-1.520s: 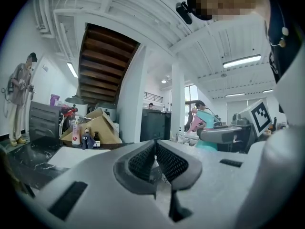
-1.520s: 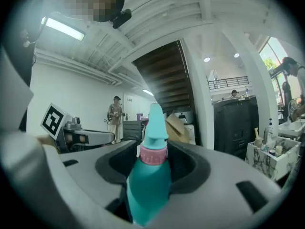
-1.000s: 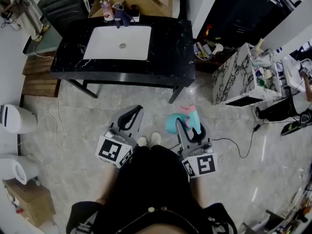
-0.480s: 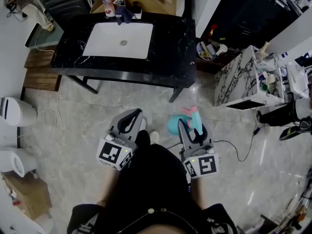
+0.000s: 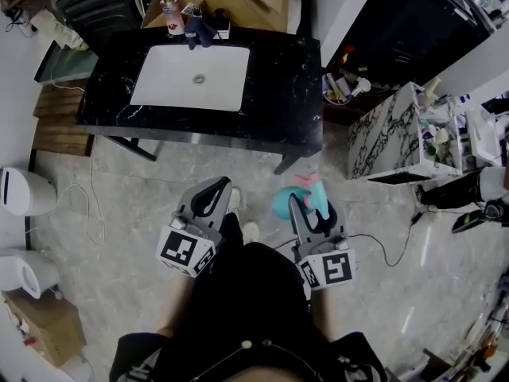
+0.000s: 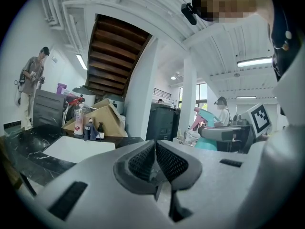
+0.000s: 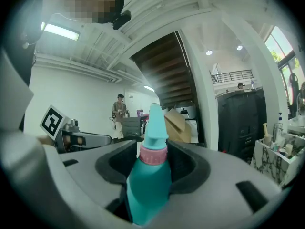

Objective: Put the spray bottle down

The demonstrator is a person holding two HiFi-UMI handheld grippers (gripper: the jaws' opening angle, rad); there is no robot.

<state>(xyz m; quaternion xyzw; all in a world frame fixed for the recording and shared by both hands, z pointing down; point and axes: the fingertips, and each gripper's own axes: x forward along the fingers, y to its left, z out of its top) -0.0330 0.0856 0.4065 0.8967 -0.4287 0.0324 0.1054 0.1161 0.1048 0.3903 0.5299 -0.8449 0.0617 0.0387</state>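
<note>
A teal spray bottle (image 5: 281, 202) with a pink collar and teal trigger head stands upright between the jaws of my right gripper (image 5: 308, 200), which is shut on its body. In the right gripper view the spray bottle (image 7: 147, 182) fills the gap of the right gripper (image 7: 152, 162). My left gripper (image 5: 220, 185) is held beside it on the left, its pads pressed together with nothing between them, as the left gripper view shows for the left gripper (image 6: 155, 149). Both are over the floor, short of the black counter (image 5: 278, 94).
The counter holds a white sink (image 5: 191, 76) and small bottles (image 5: 169, 18) at its back edge. To the right stands a marbled cabinet (image 5: 390, 134) loaded with items. A white bin (image 5: 24, 191) is at the left, and a cable (image 5: 382, 249) lies on the floor.
The person has stepped toward the counter, one shoe now ahead of the other. Both grippers came forward with them, the bottle still held in the right one.
</note>
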